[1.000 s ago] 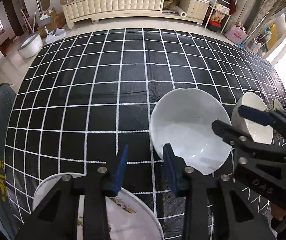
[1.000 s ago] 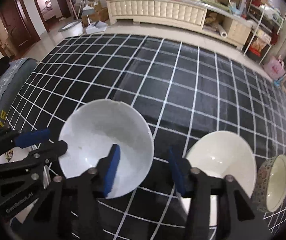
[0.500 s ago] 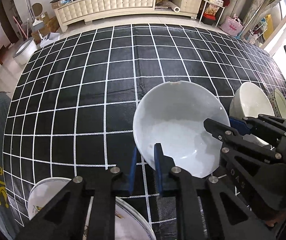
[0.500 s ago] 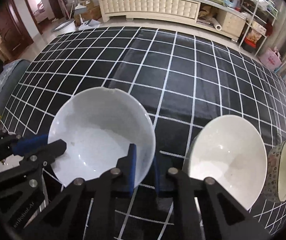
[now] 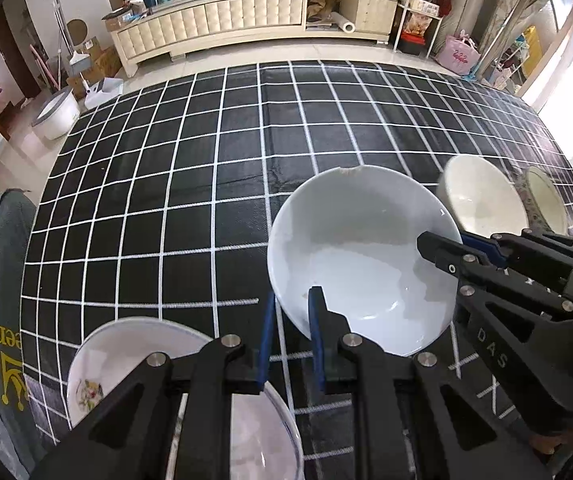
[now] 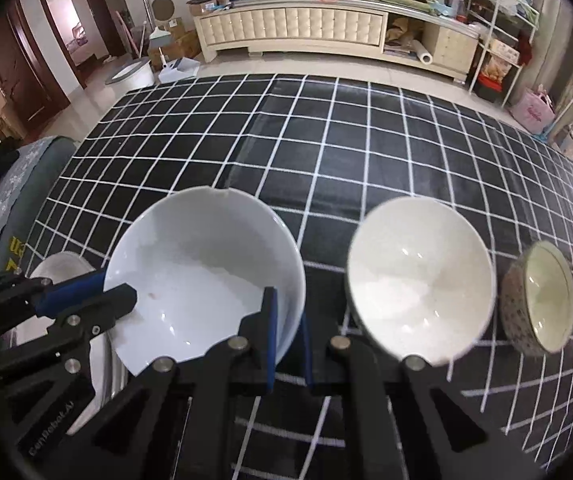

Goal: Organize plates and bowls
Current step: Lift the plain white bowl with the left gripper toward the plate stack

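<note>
White bowl (image 5: 360,264) (rim chipped at the far edge) is pinched on opposite sides by left gripper (image 5: 291,320) and right gripper (image 6: 286,320).

Cream tufted sideboard (image 5: 222,16), pale tiled floor (image 5: 246,54), black grid tablecloth (image 5: 206,184), wooden doors (image 6: 18,76)

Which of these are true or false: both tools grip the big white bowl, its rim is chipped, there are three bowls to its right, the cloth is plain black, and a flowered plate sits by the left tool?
1. Both the left tool and the right tool clamp the big white bowl. True.
2. Its far rim is chipped. True.
3. Three bowls lie to its right. False: two, the cream bowl and the small patterned bowl.
4. The tablecloth is plain black. False: black with a white grid.
5. A flowered plate lies by the left tool. True.
</note>
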`<move>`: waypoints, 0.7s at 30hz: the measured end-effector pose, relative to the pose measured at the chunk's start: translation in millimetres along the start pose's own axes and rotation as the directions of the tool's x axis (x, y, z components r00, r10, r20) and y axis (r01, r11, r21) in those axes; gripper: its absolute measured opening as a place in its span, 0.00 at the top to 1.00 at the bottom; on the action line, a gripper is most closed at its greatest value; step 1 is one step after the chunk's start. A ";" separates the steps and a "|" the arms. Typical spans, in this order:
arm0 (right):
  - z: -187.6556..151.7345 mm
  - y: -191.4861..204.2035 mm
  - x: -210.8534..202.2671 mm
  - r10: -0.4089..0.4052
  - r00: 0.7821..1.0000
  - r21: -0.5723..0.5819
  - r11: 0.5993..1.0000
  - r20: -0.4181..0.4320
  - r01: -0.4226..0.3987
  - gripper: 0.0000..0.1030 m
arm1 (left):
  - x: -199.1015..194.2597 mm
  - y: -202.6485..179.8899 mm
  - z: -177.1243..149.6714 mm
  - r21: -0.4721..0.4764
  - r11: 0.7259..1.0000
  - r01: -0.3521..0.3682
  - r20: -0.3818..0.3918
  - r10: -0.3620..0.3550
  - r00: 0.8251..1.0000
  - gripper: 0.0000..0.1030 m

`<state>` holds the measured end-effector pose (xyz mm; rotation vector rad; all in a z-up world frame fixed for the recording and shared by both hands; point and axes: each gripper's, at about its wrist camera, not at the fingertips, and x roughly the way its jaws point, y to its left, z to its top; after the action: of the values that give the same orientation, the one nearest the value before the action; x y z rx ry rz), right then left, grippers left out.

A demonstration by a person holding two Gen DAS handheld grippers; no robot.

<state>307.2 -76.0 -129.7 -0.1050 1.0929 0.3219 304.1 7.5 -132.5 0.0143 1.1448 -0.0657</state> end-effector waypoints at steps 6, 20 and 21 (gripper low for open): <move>-22.4 1.4 -28.7 -0.008 1.000 0.015 1.000 0.013 0.007 0.87 | -30.8 -13.6 -22.9 -0.001 1.000 0.022 0.015 -0.022 1.000 0.85; -83.8 5.6 -35.9 -0.014 1.000 0.036 0.999 0.009 0.014 0.87 | -53.6 -38.9 -90.5 0.025 0.999 0.027 0.002 -0.027 1.000 0.86; -90.0 6.4 -36.9 -0.014 1.000 0.038 0.999 0.009 0.014 0.87 | -51.5 -42.5 -95.5 0.042 0.999 0.011 0.003 -0.011 1.000 0.86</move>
<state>212.8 -99.1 -138.0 -0.0768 1.0882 0.2885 193.6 -28.3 -124.2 0.0446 1.1403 -0.0995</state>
